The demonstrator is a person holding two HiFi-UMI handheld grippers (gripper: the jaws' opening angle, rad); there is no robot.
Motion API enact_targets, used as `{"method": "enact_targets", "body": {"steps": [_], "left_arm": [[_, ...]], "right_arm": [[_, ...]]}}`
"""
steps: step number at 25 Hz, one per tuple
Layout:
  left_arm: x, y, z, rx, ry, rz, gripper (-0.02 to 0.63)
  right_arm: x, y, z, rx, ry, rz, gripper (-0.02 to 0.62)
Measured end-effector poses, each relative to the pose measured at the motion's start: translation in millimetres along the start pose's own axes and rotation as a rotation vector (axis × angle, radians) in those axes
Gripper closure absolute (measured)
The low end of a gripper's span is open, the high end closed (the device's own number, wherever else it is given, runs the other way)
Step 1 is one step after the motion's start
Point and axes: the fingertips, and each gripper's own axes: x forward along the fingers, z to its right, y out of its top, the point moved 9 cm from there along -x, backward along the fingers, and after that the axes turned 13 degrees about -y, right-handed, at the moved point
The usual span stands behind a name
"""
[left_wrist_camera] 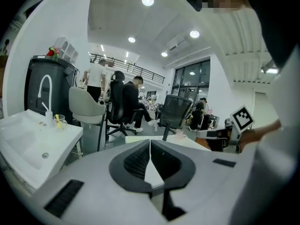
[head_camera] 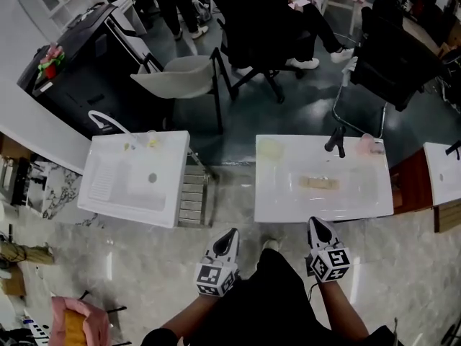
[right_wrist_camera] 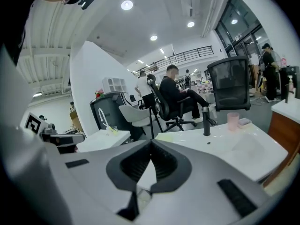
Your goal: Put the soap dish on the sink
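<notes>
Lying left-to-right — soap dish (head_camera: 318,183), in sink (head_camera: 277,202)

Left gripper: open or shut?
Shut. In its own view the left gripper has both jaws meeting at the tips, with nothing between them.

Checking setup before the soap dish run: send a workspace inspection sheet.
Surface: right sink straight ahead, left sink beside it, both white.
Job's things: tan flat piece lying in the right sink's basin, possibly the soap dish; too small to confirm.
Clutter: black faucet and pink cup at the back rim; pale yellow item at the back left corner.
Grippers: left claw shut, empty; right claw shut, empty; both short of the sink.
Cables: nothing seen.
Surroundings: grey chair, seated person, black office chair behind the sinks.
</notes>
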Motion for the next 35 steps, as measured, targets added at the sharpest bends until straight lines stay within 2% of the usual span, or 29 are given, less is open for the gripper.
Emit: {"method": "enact_targets", "body": {"steps": [7,12,16,24,29,32,35], "left_arm": [[-64.9,9.5,1.0,0.109,-0.049,0.104,0.592],[-124.7,1.3,9.6,0.104,-0.074,0.176,0.592],[-159.9,-14.6,24.8,0.113,-0.099,0.181,0.592],[-193.0,-31.9,68.7,0.124,-0.102,0.176,0.592],[-191.0,-29.7,103.0,0.159,-0.041,0.194,0.592],[-183.0,-36.9,139.8,0.176,-0.006,0.205,0.592],[-175.2,-44.3,181.0,0.155,-0.004,0.217,0.592]], "right_arm": [[-71.9,-21.9,-67.8,-0.009,-0.052,0.034,0.597],[-126.0,-47.7,-124.7,-0.055,-0.066,0.049,0.597],[-165.0,-58.7,-139.8,-0.061,-0.118,0.062,0.597],[-226.0,-65.5,-114.9,-0.083,-0.182,0.110,0.597],[-239.7,-59.3,-94.0,-0.109,-0.119,0.168,0.597],[-258.2,-59.4,-63.3,-0.112,-0.090,0.198,0.597],[-283.9,-59.1,-32.5,-0.121,-0.069,0.219,0.597]]}}
